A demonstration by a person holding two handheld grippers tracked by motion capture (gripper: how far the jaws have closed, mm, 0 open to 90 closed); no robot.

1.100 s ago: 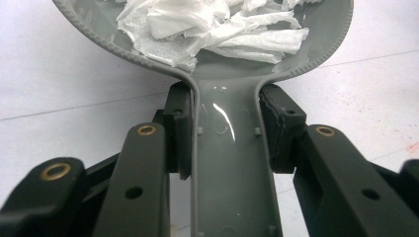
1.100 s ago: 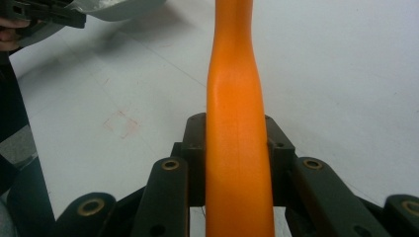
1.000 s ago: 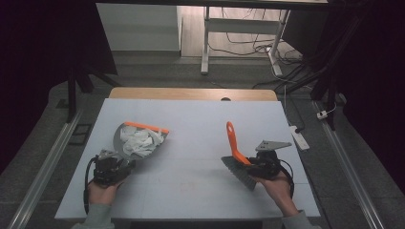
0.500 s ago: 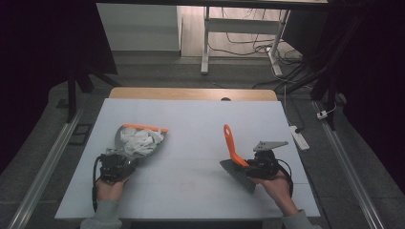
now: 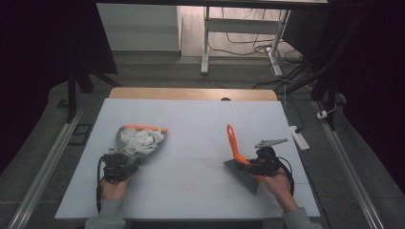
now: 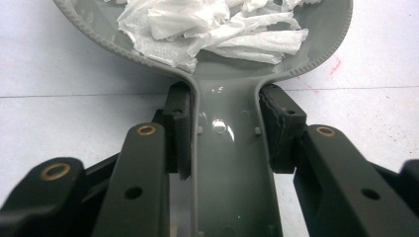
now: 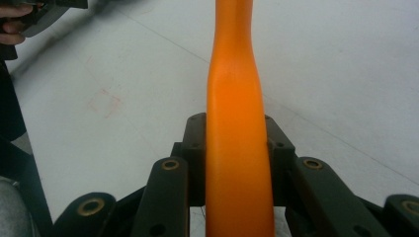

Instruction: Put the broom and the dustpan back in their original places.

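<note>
High view: the dustpan [image 5: 138, 143], with its heap of white paper [image 5: 139, 141] inside, sits left of centre on the white table [image 5: 191, 119], a touch lower and nearer the person than a second ago, when it lay slightly farther up the frame; the brush [image 5: 239, 160] at lower right has likewise drifted a little toward the frame's middle, its orange handle pointing up and its grey bristle head low near the hand. Neither shift is large, so the sweep looks finished: the paper is all in the pan, and what remains is probably to carry or tip it. The left gripper [image 5: 117, 164] is clenched on the pan's grey handle; in the left gripper view the handle [image 6: 230, 163] runs up the middle between the two black pads [image 6: 179, 128], which press on both its sides, with the pan's rim and the paper at the top of the frame. The right gripper [image 5: 260, 162] grips the brush; in the right gripper view the orange handle [image 7: 237, 148] rises through the centre, the jaws tight against it. Both hands enter from the bottom edge, the left hand [image 5: 113, 188] low and level behind the pan, the right hand [image 5: 277, 183] angled in toward the centre.
</note>
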